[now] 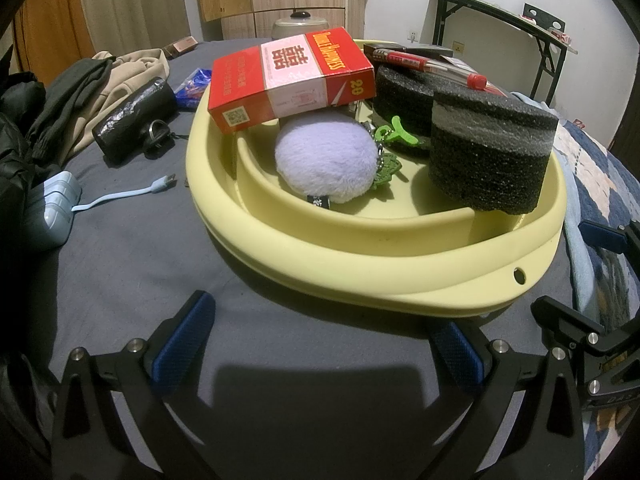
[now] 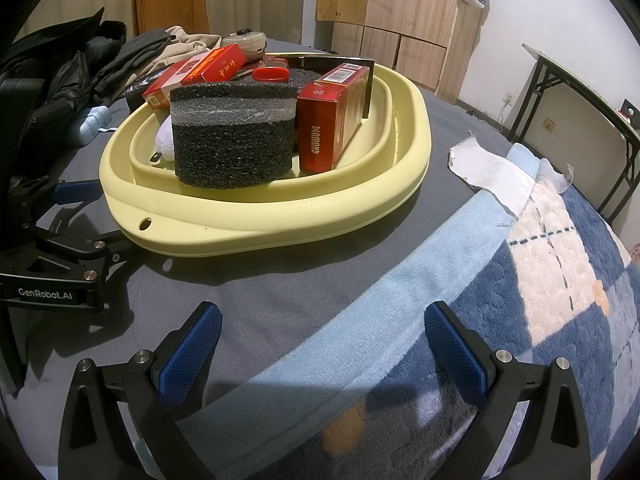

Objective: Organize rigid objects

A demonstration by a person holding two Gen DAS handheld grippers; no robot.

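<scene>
Yellow plastic tray (image 1: 360, 276) sitting on grey bedsheet (image 1: 140, 264), holding the rigid items; both tools hovering released, empty.
Red cigarette box (image 1: 288, 76) reading "20" is leaning over lilac plush ball (image 1: 326, 160), likely sliding if bumped; black foam cylinder (image 2: 234, 136) is overhanging inner rim. Dark-red carton (image 2: 334, 120) reading "DIAMOND"; left tool (image 2: 80, 236) body "GenRobot.AI"; right tool (image 2: 320, 344) over blue blanket (image 2: 540, 320).

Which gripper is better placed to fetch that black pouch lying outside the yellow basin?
Probably the left gripper: open, empty, and the black pouch lies on its side of the yellow basin. The right gripper, also open, sits over the blanket.
</scene>
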